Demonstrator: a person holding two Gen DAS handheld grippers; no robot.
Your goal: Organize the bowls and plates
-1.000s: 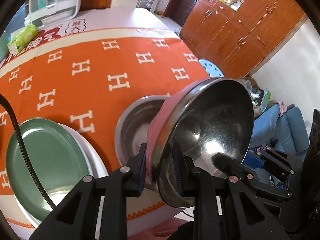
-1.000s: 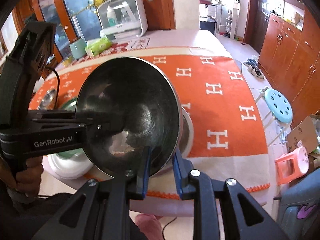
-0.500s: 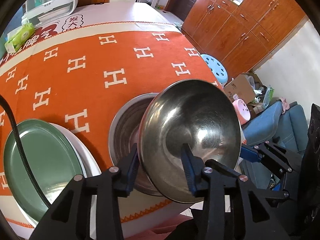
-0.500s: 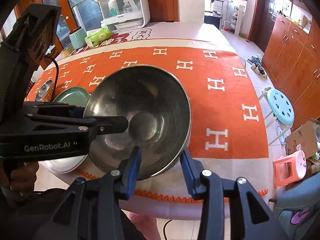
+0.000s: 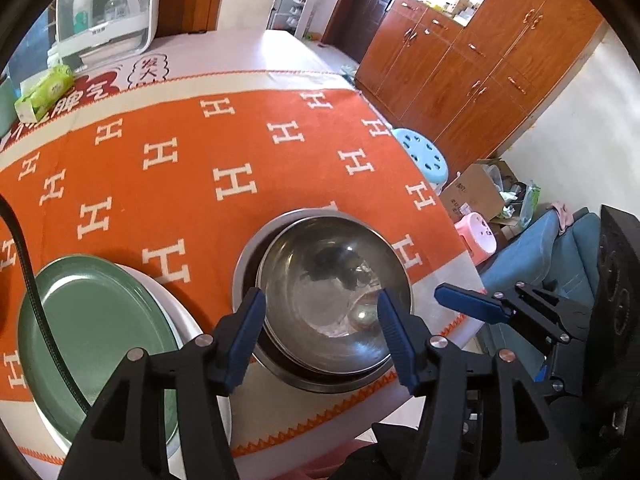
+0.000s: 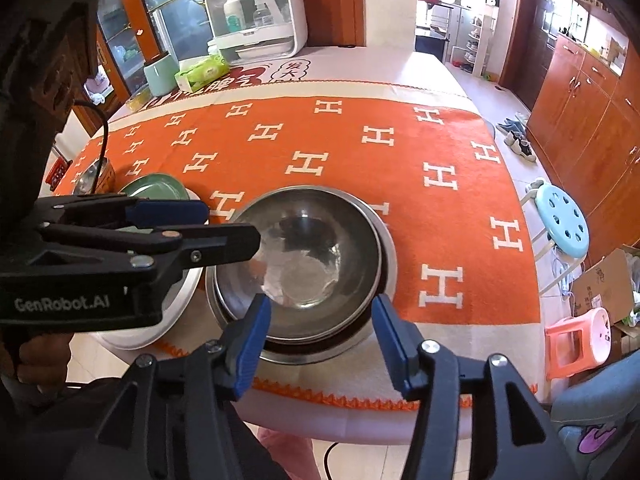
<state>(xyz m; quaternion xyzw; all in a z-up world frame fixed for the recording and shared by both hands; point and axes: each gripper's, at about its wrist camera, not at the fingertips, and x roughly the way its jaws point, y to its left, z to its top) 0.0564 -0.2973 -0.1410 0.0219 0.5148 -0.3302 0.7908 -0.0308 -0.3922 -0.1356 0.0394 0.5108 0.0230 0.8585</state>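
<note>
The steel bowl (image 5: pixel 334 292) sits nested in a bigger bowl (image 6: pixel 382 240) near the desk's (image 6: pixel 400 80) front edge — on an orange cloth (image 5: pixel 192 184). Both the left gripper (image 5: pixel 320 332) and the right gripper (image 6: pixel 320 340) have just opened their jaws, holding nothing. Wooden cupboards (image 5: pixel 480 60) behind.

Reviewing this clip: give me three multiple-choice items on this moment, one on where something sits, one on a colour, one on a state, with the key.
1. Where is the smaller steel bowl?
A. Nested inside the larger steel bowl
B. On the green plate
C. Held up in the air

2. What colour is the plate on top of the stack beside the bowls?
A. Blue
B. Green
C. Orange

3. How do the jaws of the left gripper and right gripper stand?
A. Both clamped on a bowl rim
B. Only the left open
C. Both open, having just been opening, pads off the bowl

Key: 1 A, its rim sits within the larger rim. 2 B, its face is green. 3 C, gaps show beside all pads.
</note>
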